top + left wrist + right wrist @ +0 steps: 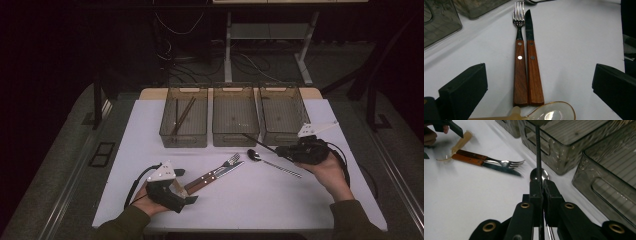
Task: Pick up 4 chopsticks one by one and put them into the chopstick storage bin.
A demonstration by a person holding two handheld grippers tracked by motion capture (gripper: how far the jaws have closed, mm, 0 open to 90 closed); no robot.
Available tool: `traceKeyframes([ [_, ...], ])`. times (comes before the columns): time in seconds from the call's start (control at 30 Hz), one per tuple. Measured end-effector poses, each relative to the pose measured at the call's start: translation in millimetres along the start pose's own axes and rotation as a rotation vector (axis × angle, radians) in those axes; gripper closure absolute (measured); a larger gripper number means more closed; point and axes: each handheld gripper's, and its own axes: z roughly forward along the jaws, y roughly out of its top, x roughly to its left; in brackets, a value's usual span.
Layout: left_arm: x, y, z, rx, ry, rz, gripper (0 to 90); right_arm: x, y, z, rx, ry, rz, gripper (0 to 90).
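- Chopstick, thin, dark and rod-like (538,150), is clenched between the closed jaws of the right gripper (541,185), held off the table and pointing toward the far trays.
- Right gripper (300,150) sits at the right, just near of the three smoked clear plastic trays (235,140).
- Left tray (183,137) already holds two brown sticks; the middle and right trays look empty.
- Steel spoon (254,155) lies on the white table (280,200), just left of the right gripper.
- Left gripper (539,82) is released, jaws wide around the wooden-handled fork (520,70) and knife (534,72), touching neither.
- Pale translucent spoon (551,113) lies at the handles' near ends.
- Judgement: sorting is at an early stage; the held chopstick, fork, knife and both spoons remain.
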Motion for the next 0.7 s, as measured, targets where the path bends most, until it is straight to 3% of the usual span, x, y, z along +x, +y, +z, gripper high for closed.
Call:
traceKeyframes([
  [0.27, 0.7, 0.0, 0.5, 0.001, -0.001, 0.005, 0.0, 4.9, 14.6, 9.1, -0.010, 0.017, -0.003, 86.2],
  [0.7, -0.1, 1.2, 0.5, 0.004, -0.006, 0.011, 0.0, 13.0, 45.5, 37.0, -0.004, -0.006, 0.018, 86.2],
])
